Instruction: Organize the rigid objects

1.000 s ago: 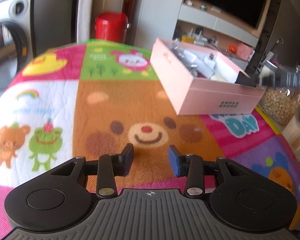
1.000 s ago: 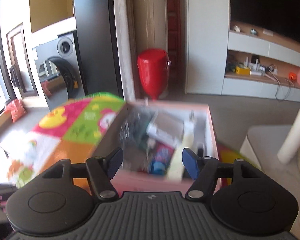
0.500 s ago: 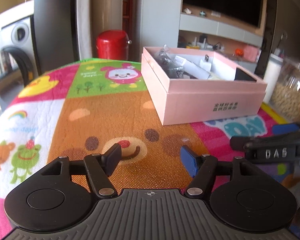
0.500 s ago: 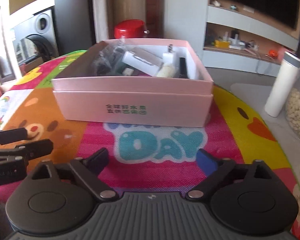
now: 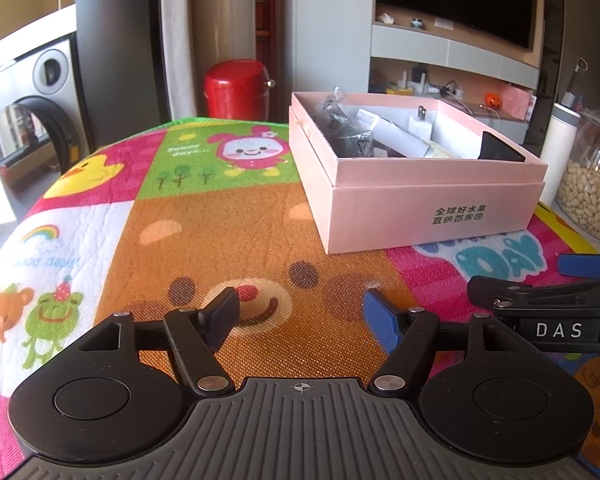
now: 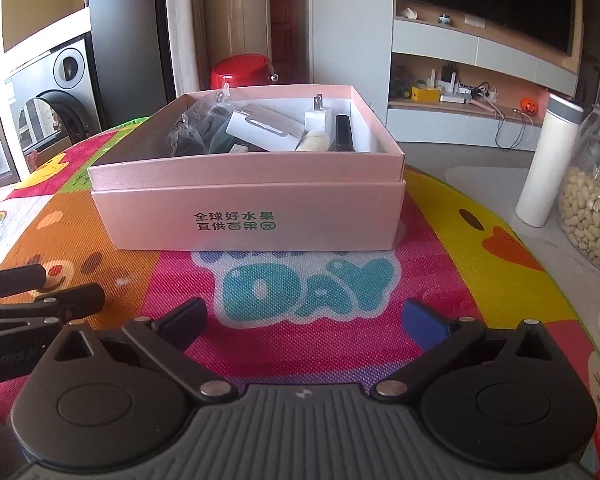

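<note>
The pink box [image 6: 256, 216], filled with small items, sits on the desk [image 6: 480, 248]. Both the left gripper [image 5: 300, 316] and right gripper [image 6: 304, 320] are held released and empty; a reach into the box is probably required next.

Open mat [image 6: 300, 344]: lower centre of the right wrist view, bare up to the pink box [image 6: 256, 216].
Left half: brown bear panel [image 5: 220, 240] bare.
Right edge: white bottle [image 6: 548, 160] and nut jar [image 6: 592, 200] stand close together.
</note>
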A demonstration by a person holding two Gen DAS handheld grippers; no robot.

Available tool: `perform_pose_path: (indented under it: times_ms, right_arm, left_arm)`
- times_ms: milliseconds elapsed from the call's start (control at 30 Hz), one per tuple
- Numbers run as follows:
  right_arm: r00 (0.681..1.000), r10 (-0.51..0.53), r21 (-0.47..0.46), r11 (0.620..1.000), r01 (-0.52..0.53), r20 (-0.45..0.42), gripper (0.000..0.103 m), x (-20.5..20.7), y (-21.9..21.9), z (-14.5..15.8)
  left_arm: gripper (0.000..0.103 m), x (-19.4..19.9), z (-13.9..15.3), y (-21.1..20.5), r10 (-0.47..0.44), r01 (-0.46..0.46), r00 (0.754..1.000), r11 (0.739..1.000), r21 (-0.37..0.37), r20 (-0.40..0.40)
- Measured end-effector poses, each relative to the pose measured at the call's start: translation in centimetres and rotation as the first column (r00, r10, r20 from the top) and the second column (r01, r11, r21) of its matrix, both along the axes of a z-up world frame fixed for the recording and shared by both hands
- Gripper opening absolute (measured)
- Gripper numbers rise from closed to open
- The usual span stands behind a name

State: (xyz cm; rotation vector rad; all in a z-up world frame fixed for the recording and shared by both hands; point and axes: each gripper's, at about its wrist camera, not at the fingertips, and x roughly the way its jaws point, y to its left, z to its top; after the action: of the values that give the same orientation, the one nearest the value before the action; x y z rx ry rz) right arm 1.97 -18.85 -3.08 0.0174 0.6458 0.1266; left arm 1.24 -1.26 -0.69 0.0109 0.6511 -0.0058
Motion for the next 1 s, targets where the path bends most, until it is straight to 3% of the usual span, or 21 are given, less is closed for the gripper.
perform_pose_path:
  times_ms: [1000]
  right_arm:
    - [1.0, 0.0, -0.005, 1.0, 0.0, 0.0, 0.103, 0.05, 0.22, -0.04]
  left_arm:
    - [0.076, 0.06, -0.02, 0.01, 0.001, -0.001, 1.0, 1.0, -0.005, 0.0]
